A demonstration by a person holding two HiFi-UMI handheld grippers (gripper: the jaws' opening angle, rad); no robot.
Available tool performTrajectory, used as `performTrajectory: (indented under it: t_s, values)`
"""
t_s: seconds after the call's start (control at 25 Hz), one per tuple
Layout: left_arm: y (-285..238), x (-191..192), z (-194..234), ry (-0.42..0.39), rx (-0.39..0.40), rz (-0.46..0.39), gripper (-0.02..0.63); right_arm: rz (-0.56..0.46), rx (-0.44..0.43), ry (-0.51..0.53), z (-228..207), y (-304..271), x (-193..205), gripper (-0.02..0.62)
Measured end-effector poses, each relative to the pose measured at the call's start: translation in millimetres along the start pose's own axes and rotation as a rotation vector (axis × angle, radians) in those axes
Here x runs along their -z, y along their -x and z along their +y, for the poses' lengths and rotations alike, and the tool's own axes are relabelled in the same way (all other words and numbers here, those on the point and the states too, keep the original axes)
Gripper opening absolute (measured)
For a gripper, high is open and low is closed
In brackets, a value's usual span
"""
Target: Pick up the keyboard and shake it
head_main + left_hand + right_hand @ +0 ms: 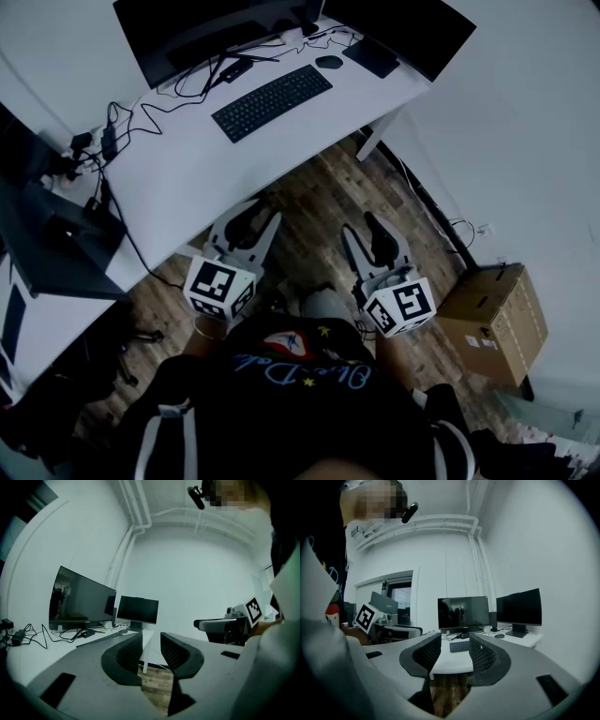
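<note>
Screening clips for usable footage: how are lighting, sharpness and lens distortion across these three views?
Head view: dim and bluish, darkest toward the bottom, yet the keyboard on the white desk stays sharp. Left gripper view: strong fisheye bending, black corners, monitors small but clear. Right gripper view: same fisheye vignette, the near fingers dark and shadowed.

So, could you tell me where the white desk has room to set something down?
Bare: near half of the white desk, from the black rectangular keyboard to its front edge. Crowded: the back by black monitors; the left end, with black cables.
</note>
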State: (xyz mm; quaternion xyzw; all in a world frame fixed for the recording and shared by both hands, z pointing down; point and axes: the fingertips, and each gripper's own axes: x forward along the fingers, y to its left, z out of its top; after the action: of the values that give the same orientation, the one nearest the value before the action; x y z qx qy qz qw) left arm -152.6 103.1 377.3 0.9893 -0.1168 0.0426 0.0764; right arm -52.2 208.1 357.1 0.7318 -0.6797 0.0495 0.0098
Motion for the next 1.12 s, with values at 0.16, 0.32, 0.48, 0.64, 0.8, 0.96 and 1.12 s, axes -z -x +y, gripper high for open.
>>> performTrajectory:
  t_s: [0.16, 0.32, 0.48, 0.64, 0.8, 0.96, 1.12]
  values:
    - [-10.7, 4.2, 15.1, 0.008, -0.039, 0.009, 0.097, 0.009, -0.022, -0.001, -16.0, -19.6, 2.5, 0.155]
    - [-26.9, 3.8, 39.9, 0.014, -0.111, 0.004, 0.106, -0.004, -0.066, 0.012, -42.5, -53.3, -2.5, 0.161]
    - [-53.8, 0.6, 69.4, 0.042, -0.205, -0.002, 0.112, -0.015, -0.123, 0.017, -80.1, -97.9, -9.7, 0.161]
    - [-82.3, -0.9, 102.1, 0.085, -0.300, -0.003, 0.124, -0.004, -0.208, 0.032, -111.4, -147.1, -18.7, 0.161]
    - [-108.7, -0.9, 124.4, 0.115, -0.392, 0.006, 0.129, 0.012, -0.288, 0.032, -142.1, -188.4, -23.0, 0.161]
    - [-130.5, 1.9, 141.3, 0.165, -0.475, 0.014, 0.130, 0.031, -0.350, 0.015, -171.4, -220.1, -22.9, 0.161]
    - [-149.2, 5.3, 155.5, 0.183, -0.568, 0.040, 0.138, 0.055, -0.402, -0.005, -201.7, -246.3, -19.5, 0.161]
